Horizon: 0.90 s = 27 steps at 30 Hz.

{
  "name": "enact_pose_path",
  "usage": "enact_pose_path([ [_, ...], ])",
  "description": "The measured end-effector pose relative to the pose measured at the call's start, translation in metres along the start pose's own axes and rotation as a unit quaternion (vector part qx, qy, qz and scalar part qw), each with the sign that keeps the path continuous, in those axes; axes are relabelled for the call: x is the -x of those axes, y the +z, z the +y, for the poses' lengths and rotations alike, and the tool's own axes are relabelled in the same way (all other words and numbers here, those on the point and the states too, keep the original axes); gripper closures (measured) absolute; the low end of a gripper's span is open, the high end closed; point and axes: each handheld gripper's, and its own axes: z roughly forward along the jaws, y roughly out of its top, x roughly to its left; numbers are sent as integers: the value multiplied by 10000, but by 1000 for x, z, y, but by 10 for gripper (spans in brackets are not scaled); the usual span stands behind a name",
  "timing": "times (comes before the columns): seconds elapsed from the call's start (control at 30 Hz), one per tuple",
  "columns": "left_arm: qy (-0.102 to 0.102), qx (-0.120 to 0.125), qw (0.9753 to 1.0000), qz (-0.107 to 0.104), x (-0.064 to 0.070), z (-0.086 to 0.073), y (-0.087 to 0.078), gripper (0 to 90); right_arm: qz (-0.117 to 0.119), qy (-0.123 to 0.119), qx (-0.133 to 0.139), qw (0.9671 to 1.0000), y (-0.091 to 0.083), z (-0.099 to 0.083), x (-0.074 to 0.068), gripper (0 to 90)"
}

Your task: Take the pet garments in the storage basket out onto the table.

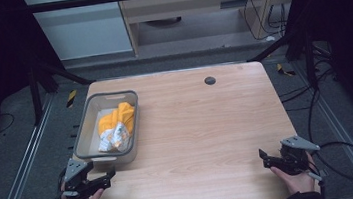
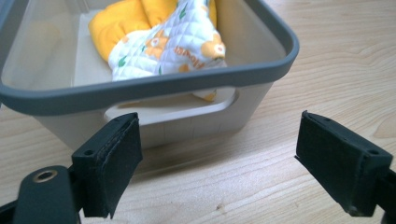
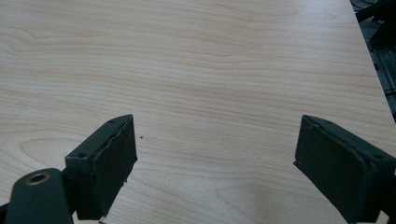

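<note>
Near the table's [image 1: 207, 126] front corners — both grippers, left [image 1: 104, 179] and right [image 1: 266, 156], wide open, empty — bin [image 1: 81, 126] rim just beyond the left.

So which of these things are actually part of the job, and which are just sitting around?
Part of the job:
- grey bin
- yellow flowered cloth lying inside it
- left gripper, open, facing the bin
- right gripper, open over bare wood

Just lying about:
- table
- its round black hole

The one legible text is the orange word "flower", printed on the white quilted cloth [image 2: 173, 44] lying in the grey bin [image 2: 154, 86].
</note>
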Motion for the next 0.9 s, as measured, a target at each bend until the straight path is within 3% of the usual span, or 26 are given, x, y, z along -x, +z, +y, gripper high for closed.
enact_pose_path([
  [0.9,116,329,9994,-80,7,29,-12,142,102,-139,86,9998,-1,1,-4,141],
])
